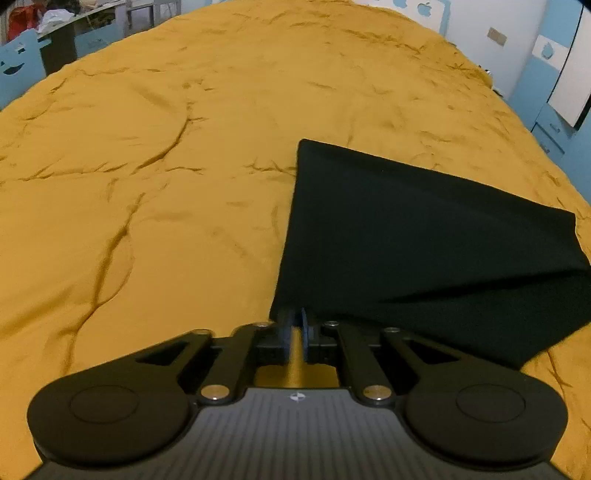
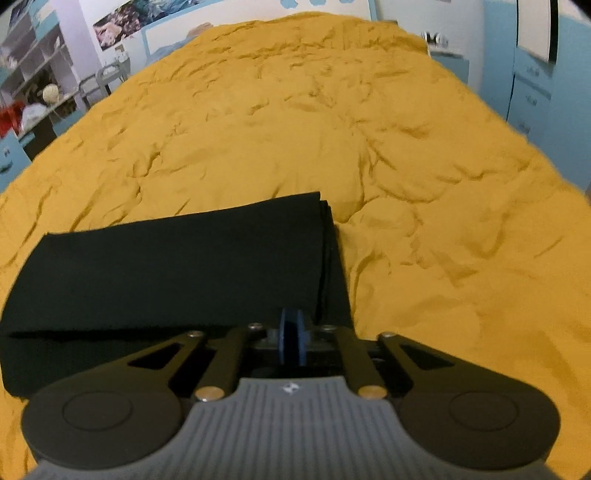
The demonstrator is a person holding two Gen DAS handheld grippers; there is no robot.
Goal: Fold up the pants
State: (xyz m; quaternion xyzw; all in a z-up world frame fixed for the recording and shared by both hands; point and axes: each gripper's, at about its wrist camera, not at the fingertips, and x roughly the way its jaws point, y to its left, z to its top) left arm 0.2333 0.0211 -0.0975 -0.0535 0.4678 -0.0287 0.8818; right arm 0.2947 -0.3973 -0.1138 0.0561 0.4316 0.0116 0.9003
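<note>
The black pants (image 1: 424,236) lie folded on a yellow bedspread (image 1: 166,166). In the left wrist view they fill the right side. My left gripper (image 1: 296,325) is shut on their near left corner, with a thin gap between the blue pads. In the right wrist view the pants (image 2: 177,266) spread to the left, with a stacked folded edge at the right. My right gripper (image 2: 291,332) is shut on their near right edge, pads pressed together on the cloth.
The wrinkled yellow bedspread (image 2: 424,184) covers the whole bed. A desk with clutter (image 1: 62,22) and shelves (image 2: 33,66) stand at the far left. Blue and white cabinets (image 1: 554,92) line the right side.
</note>
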